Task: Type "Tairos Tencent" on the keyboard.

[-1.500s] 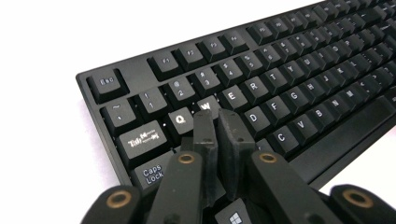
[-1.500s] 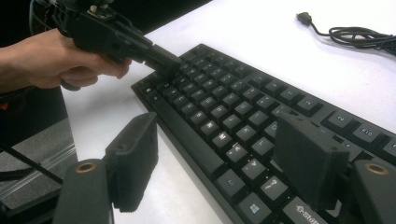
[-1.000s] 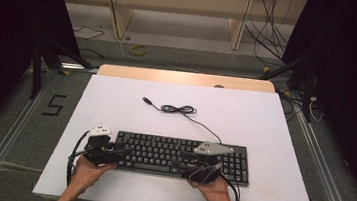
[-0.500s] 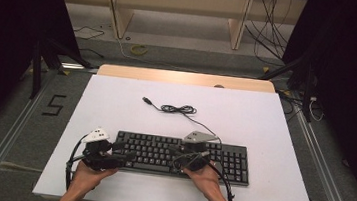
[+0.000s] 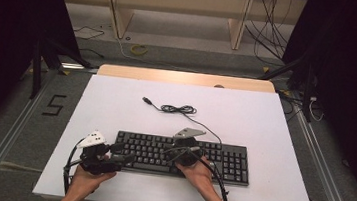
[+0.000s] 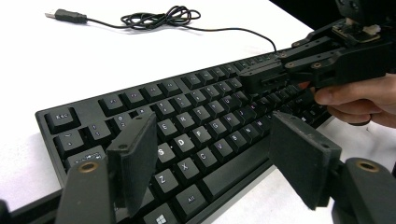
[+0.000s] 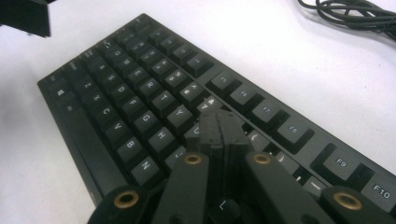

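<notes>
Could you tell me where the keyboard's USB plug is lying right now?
In the high view, the USB plug lies on the white table, beyond the keyboard and left of the coiled cable, apart from both grippers.

Right claw [image 7: 219, 123] with both jaws pressed together, tips resting on the number-row keys of a black keyboard [image 7: 140, 107]. The keyboard lies diagonally on a white table [image 7: 289, 51]. A coiled black cable [image 7: 355, 14] lies at upper right, apart from the keyboard.
</notes>
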